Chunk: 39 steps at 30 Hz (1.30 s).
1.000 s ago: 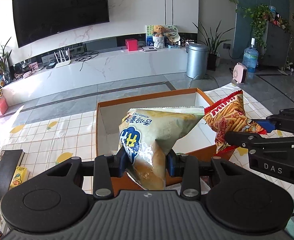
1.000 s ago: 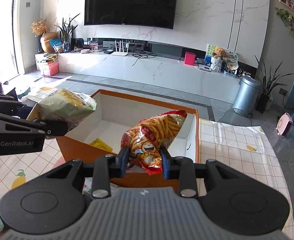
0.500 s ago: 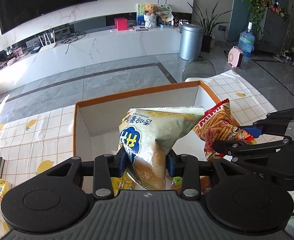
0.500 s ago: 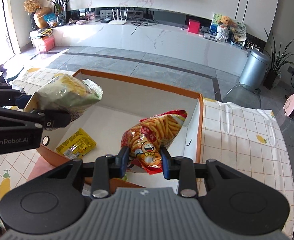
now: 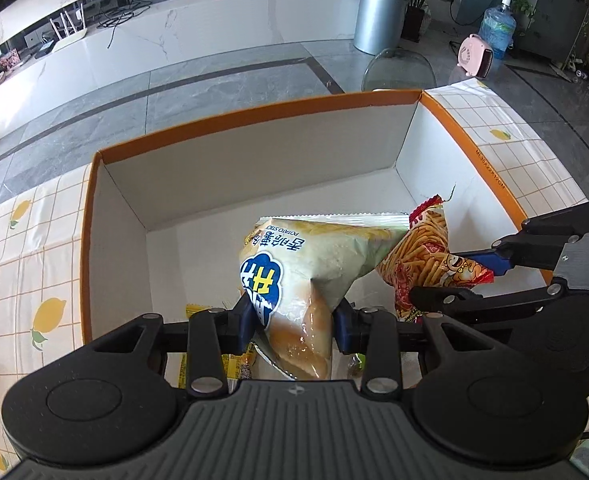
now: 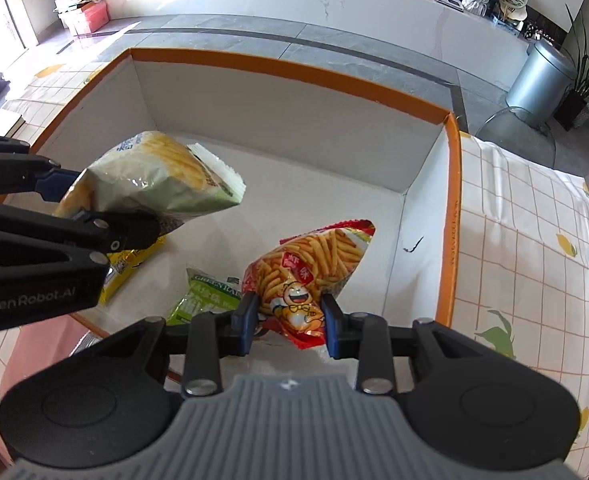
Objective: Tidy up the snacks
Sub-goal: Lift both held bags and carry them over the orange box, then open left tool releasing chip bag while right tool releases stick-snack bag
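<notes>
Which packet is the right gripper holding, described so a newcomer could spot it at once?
Find the orange-rimmed white box on the checked tablecloth. Over its floor, the right gripper pinches a red bag by its bottom corner. It alone is red with printed fries and a laughing cartoon face; the left gripper's bag is pale green.

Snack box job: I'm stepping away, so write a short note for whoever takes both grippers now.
Left gripper: shut on the pale green potato-stick bag, held over the orange-rimmed box.
Right gripper: shut on the red fries bag, also over the box.
Done: a yellow packet and a green packet lie on the box floor.
Left: lower and release both bags inside.
</notes>
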{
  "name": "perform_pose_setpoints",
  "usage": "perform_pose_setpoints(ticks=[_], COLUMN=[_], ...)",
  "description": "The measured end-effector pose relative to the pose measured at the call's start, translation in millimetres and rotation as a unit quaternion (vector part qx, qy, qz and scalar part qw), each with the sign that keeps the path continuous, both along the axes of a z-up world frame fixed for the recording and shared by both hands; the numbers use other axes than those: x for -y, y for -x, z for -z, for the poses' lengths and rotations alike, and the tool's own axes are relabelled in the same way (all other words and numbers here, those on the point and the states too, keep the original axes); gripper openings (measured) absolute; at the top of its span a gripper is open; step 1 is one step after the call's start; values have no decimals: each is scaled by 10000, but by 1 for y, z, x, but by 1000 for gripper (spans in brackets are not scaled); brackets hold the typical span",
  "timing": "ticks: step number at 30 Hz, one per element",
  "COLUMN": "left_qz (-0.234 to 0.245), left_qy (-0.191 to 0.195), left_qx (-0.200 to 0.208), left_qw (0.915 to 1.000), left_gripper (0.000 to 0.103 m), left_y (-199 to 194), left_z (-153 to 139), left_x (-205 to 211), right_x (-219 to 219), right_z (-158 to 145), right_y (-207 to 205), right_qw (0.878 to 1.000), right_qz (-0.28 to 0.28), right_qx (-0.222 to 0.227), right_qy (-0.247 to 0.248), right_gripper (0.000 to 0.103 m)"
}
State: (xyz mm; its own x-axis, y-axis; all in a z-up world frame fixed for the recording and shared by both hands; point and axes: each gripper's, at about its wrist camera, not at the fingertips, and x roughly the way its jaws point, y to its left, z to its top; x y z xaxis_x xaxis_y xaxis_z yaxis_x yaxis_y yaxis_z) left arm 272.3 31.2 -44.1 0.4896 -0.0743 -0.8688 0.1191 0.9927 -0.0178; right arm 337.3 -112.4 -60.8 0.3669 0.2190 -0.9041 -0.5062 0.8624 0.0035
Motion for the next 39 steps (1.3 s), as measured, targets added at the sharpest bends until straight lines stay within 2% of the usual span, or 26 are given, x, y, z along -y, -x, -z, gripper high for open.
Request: perform_pose_setpoints(ticks=[4, 11, 22, 27, 31, 36, 39], left_qz=[-12, -21, -106, -153, -209, -285, -337], left_qy=[89, -23, -163, -177, -185, -253, -271], left_qx=[-219, -400, -502, -522, -471, -350, -232], left_qw=[9997, 9992, 9985, 9984, 9985, 9987, 9988], left_gripper=[43, 43, 45, 46, 59, 64, 70], left_y=[-5, -8, -14, -13, -12, -10, -7], left_z=[10, 20, 23, 22, 18, 9, 2], left_x=[-1, 0, 5, 5, 3, 3, 2], right_x=[-2, -7, -15, -16, -16, -18, -18], right_z=[8, 16, 19, 18, 14, 6, -1], right_y=[-8, -19, -18, -19, -17, -13, -10], right_qw=[9999, 9994, 9984, 9978, 9978, 9979, 9978], right_qz=[2, 21, -28, -16, -10, -36, -46], right_qx=[-120, -253, -340, -339, -340, -243, -163], right_qy=[85, 224, 444, 563, 567, 604, 633], right_gripper=[31, 32, 33, 39, 42, 51, 55])
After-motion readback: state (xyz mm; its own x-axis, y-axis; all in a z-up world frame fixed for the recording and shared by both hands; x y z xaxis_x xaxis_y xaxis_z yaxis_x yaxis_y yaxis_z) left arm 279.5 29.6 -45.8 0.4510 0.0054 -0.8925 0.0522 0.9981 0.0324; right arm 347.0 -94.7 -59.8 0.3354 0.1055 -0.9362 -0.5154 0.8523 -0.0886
